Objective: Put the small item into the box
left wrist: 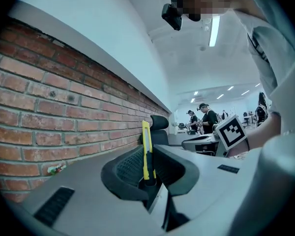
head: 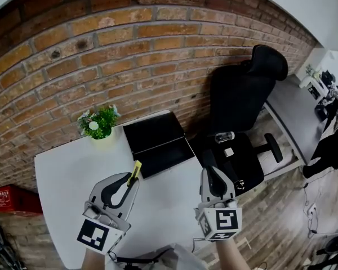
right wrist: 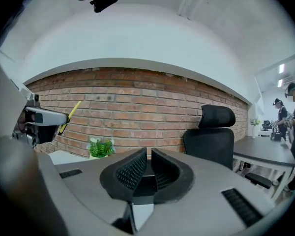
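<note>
A thin yellow and black cutter [head: 136, 171] [left wrist: 146, 151] sticks up from my left gripper [head: 130, 181] [left wrist: 149, 157], which is shut on it above the white table [head: 62, 167]. In the right gripper view the cutter [right wrist: 72, 112] shows at the far left, held in the air. The black box [head: 158, 140] lies open and flat at the table's far edge, just beyond the left gripper. My right gripper [head: 213, 173] [right wrist: 148, 157] is shut with nothing between its jaws, to the right of the box near the table's right edge.
A small potted plant [head: 98, 122] [right wrist: 101, 147] stands at the back left of the table against the brick wall [head: 118, 55]. A black office chair [head: 242, 117] [right wrist: 214, 134] stands right of the table. A red crate [head: 11, 200] sits on the floor at left. People work at desks far right.
</note>
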A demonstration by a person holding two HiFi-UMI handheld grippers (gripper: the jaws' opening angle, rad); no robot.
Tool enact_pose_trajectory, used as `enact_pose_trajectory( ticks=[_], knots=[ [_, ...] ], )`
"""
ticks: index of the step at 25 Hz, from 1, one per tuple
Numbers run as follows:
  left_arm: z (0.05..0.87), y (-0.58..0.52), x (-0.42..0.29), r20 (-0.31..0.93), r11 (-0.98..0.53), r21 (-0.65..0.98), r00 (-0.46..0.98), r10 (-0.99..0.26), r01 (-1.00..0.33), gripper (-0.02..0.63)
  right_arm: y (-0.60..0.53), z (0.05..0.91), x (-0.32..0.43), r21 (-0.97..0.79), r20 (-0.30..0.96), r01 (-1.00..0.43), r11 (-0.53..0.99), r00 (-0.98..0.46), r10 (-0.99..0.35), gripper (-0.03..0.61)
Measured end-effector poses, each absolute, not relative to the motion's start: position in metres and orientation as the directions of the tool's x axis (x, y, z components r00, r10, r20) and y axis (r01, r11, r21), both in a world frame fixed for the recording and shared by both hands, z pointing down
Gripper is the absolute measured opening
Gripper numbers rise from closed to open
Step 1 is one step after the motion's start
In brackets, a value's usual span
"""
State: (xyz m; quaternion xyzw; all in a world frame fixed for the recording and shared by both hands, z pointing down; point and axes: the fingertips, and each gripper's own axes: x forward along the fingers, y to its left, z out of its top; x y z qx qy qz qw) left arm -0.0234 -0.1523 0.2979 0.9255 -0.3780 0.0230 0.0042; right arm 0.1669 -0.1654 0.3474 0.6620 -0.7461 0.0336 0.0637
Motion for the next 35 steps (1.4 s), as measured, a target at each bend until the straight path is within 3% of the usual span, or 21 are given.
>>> enact_pose_trajectory(
  ticks=[20, 30, 35],
  knots=[
    [0.292, -0.159, -0.009, 0.056, -0.735, -0.056, 0.732, -0.679, -0.676, 0.071, -0.138, 0.339, 0.174, 0.003, 0.118, -0.994, 0.113, -0.112, -0.987, 0.058],
    [0.324, -0.211, 0.042, 0.153, -0.806, -0.149, 0.792, -0.591, -0.573, 0.072, -0.125, 0.365, 0.192, -0.021, 0.164, -0.996, 0.089, -0.091, -0.982, 0.058],
    [0.372, -0.237, 0.072, 0.279, -0.848, -0.184, 0.801, -0.53, -0.497, 0.072, -0.12, 0.379, 0.208, -0.032, 0.184, -0.997, 0.064, -0.069, -0.98, 0.058]
  ],
)
